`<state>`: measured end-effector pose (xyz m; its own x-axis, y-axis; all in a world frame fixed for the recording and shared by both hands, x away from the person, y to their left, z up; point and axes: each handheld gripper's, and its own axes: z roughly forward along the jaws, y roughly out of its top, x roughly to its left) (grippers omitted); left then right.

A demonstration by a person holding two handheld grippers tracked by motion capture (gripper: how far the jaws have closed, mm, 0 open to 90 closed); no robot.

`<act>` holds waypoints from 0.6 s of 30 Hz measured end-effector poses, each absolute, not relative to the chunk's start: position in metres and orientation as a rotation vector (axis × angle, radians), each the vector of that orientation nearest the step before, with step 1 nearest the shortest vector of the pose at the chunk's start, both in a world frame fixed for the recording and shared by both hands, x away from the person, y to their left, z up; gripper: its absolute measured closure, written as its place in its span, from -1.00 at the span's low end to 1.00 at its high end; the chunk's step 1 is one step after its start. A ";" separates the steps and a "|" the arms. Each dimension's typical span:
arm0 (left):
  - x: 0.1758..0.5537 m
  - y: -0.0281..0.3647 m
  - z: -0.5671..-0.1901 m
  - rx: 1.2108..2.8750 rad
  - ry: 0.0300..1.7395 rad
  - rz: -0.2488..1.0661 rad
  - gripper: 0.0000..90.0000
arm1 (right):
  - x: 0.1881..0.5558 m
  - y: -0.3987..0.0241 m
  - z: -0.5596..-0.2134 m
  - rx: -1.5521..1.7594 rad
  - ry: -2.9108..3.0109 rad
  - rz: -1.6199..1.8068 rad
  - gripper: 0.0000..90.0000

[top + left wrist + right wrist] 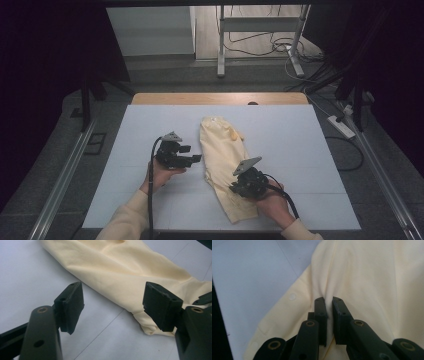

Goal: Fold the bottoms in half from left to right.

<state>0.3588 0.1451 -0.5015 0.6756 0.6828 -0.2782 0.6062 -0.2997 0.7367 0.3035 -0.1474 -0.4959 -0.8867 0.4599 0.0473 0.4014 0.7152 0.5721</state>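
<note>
In the high view, a pale yellow fabric garment [226, 162] lies lengthwise on the white foam-covered table [125, 150], near its middle. The left gripper [196, 158] hovers just beside the cloth's left edge; the right gripper [234, 186] rests on its lower part.

In the left gripper view, the jaws stand wide apart and hold nothing, with the garment [120, 272] beyond them.

In the right gripper view, the jaws are clenched on a pinched fold of the garment [372, 277]; a small button [292, 297] shows nearby.
</note>
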 end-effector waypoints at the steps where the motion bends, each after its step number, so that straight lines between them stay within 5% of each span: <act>1: 0.359 0.145 -0.502 2.002 0.997 0.109 -0.28 | 0.303 -0.148 -0.493 0.715 2.819 0.920 0.85; 12: 0.359 0.146 -0.501 1.998 0.998 0.112 -0.28 | 0.291 -0.135 -0.485 0.660 2.835 1.005 0.82; 18: 0.358 0.147 -0.500 1.997 0.996 0.115 -0.28 | 0.296 -0.139 -0.491 0.686 2.829 1.026 0.29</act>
